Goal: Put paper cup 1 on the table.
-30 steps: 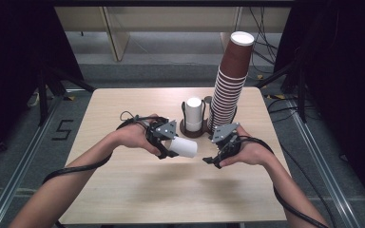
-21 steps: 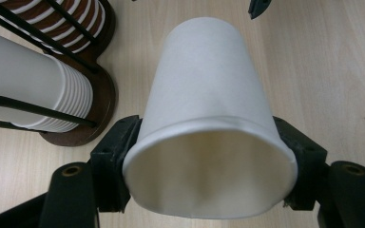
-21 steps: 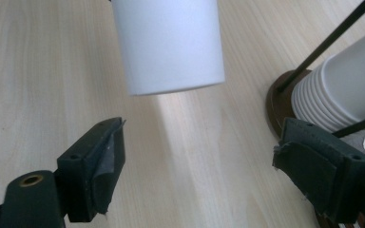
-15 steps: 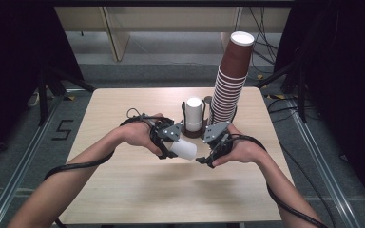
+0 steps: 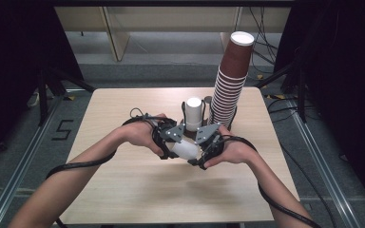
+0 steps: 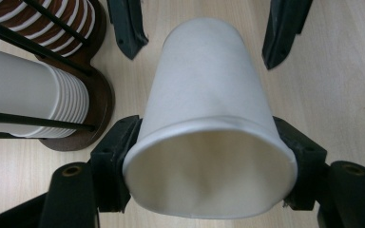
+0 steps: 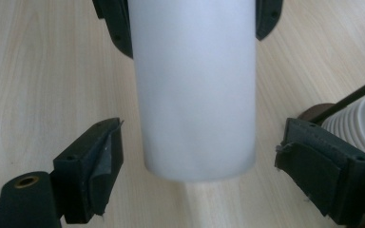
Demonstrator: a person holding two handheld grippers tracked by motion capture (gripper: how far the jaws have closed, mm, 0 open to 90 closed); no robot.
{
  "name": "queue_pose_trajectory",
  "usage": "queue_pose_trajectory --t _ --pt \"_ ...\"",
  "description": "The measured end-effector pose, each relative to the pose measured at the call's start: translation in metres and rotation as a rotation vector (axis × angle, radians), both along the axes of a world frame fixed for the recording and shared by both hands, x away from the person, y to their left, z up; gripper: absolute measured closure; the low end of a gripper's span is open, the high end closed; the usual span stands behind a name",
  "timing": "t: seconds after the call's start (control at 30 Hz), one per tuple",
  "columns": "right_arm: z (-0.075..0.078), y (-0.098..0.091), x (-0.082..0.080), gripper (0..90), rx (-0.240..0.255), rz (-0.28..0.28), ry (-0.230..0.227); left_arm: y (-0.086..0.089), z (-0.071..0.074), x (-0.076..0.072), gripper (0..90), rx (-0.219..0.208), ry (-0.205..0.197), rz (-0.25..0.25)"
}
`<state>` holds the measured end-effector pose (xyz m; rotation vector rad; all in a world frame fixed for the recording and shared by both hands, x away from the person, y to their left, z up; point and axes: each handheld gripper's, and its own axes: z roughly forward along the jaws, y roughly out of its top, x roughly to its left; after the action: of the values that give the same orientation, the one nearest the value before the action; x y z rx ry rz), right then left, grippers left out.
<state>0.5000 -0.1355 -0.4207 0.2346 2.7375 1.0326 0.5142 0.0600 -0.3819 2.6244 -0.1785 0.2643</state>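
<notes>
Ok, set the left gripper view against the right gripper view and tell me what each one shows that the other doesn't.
Left gripper view alone: the white cup's open mouth, its rim squeezed between the left gripper's pads, plus the stack of white cups in its holder and part of the brown cup stack.

Right gripper view alone: the cup's closed base end, with the right gripper's pads standing off on either side, not touching it.

Both: the same white cup lying level above the wooden table, and the other gripper's jaw tips beyond it.
</notes>
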Motion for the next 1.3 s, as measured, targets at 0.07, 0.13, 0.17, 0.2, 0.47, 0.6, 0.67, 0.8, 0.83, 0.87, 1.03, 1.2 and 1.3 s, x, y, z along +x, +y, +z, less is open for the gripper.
queue_pose_trajectory --t 0.07,0.13,0.17,0.2,0.47,0.6,0.67,0.8,0.83,0.87,1.03,1.2,1.3 --pt "-0.001 0.003 -0.002 15.6 0.002 -0.017 0.014 -0.001 0.001 0.000 33.3 -0.003 -0.002 -0.003" --pt "-0.003 0.006 0.001 15.7 0.009 0.005 0.000 -0.001 0.002 0.000 33.3 -0.007 -0.005 -0.005" --pt "-0.003 0.007 0.000 15.7 0.011 0.004 0.003 -0.001 0.002 -0.001 33.3 -0.012 -0.003 -0.004" --pt "-0.004 0.007 0.001 15.9 0.011 0.009 -0.007 -0.001 0.003 -0.001 33.3 -0.014 -0.002 -0.005" --pt "-0.008 0.011 0.002 19.3 0.018 0.005 0.006 -0.001 0.005 -0.002 33.3 -0.025 -0.008 -0.011" --pt "-0.009 0.015 0.001 21.3 0.005 0.017 0.010 -0.003 0.005 -0.003 33.3 -0.014 -0.018 -0.027" --pt "-0.009 0.016 0.001 23.1 0.005 0.021 0.014 -0.003 0.005 -0.003 33.4 -0.016 -0.017 -0.027" --pt "-0.011 0.017 0.001 28.6 0.001 0.038 0.010 -0.003 0.005 -0.003 33.4 -0.020 -0.017 -0.027" --pt "-0.011 0.017 0.001 30.1 0.002 0.038 0.008 -0.003 0.005 -0.003 33.3 -0.019 -0.016 -0.028" --pt "-0.011 0.017 0.002 30.8 0.003 0.042 0.006 -0.003 0.005 -0.004 33.4 -0.020 -0.015 -0.028" --pt "-0.011 0.017 0.003 34.7 0.003 0.045 -0.006 -0.004 0.006 -0.004 33.3 -0.015 -0.018 -0.035" --pt "-0.012 0.016 0.002 36.3 -0.001 0.030 0.003 -0.005 0.005 -0.004 33.3 -0.021 -0.016 -0.027" --pt "-0.012 0.015 0.002 36.7 -0.004 0.033 -0.009 -0.006 0.004 -0.004 32.4 -0.030 -0.013 -0.024"
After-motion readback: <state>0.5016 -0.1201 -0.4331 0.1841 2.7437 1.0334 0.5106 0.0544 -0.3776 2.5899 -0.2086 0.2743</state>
